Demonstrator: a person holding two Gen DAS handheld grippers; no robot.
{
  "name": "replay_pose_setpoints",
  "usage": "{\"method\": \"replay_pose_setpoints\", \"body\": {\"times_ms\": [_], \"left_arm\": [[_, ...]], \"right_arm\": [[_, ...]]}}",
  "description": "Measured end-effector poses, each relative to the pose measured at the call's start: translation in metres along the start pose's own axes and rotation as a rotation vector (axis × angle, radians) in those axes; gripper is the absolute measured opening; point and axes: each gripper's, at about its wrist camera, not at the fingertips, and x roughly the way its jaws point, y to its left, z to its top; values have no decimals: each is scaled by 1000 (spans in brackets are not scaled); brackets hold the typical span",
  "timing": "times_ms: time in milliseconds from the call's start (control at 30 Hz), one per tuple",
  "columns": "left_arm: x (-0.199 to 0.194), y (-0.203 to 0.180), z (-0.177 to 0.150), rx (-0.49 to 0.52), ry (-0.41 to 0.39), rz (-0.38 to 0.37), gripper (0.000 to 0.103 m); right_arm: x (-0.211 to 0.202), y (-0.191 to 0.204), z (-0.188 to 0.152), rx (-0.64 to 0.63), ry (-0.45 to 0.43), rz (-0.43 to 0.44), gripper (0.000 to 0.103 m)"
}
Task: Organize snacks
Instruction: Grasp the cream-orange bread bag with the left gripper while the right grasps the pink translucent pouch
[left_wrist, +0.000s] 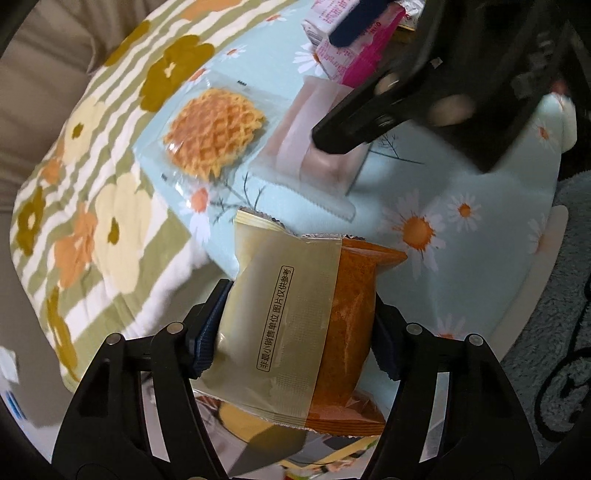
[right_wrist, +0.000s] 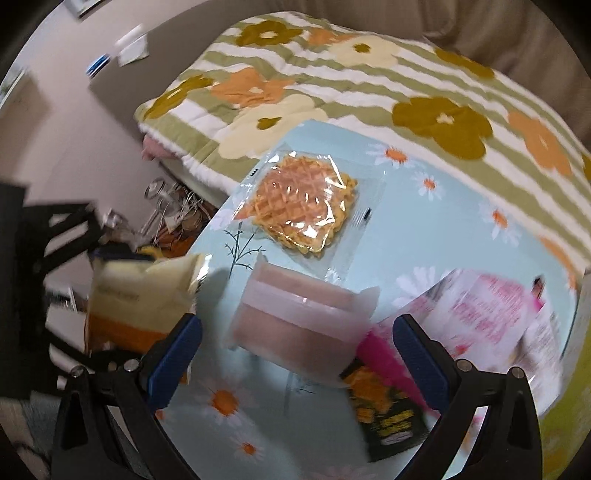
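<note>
My left gripper (left_wrist: 301, 306) is shut on a beige and orange cake packet (left_wrist: 280, 314), which hangs above the table's near edge. In the right wrist view that packet (right_wrist: 140, 295) shows at the left, blurred. My right gripper (right_wrist: 295, 325) is open over a frosted pink snack packet (right_wrist: 303, 317) lying on the table, a finger on either side and not touching it. In the left wrist view one black finger (left_wrist: 351, 125) hovers over this pink packet (left_wrist: 295, 147). A waffle in a clear wrapper (left_wrist: 214, 133) (right_wrist: 306, 206) lies beyond it.
The table has a light blue daisy cloth (left_wrist: 461, 258) (right_wrist: 443, 206). A pink and white box (right_wrist: 498, 306) (left_wrist: 343, 55) and a black and orange packet (right_wrist: 384, 406) lie to the right. A floral striped blanket (right_wrist: 369, 74) (left_wrist: 92, 184) borders the table. Grey rug (left_wrist: 561, 332) below.
</note>
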Motion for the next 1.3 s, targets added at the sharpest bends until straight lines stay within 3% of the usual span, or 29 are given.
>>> {"method": "replay_pose_setpoints", "body": {"times_ms": [167,333,500,700,800,833,967,1300], "left_arm": [[-4,-1,-13,-35,-5,0,65],[-5,-3,-21,-52,-16,-5,65],[-7,-5,-22,-54,-24,-6,65],[-7,-5,-22,-57,-28,-10,65],[-8,-5,-21,-59,-31,-10,65],[-7,-5,-19,-60,-31,-11,65],[-8,-5,-18,-65,-34,-9,65],[-25,8,-13,-72,-73,16,65]], "right_arm": [[14,8,0,90,-16,-87,103],[23,13,-3,166,-20,-92,103],[42,7,-7,204,-5,-151,103],[51,16,-6,144,-21,-226,103],[52,23,-9,82,-32,-268,91],[51,24,-9,71,-36,-269,83],[46,21,-11,68,-49,-251,74],[-7,27,-12,123,-167,-175,73]]}}
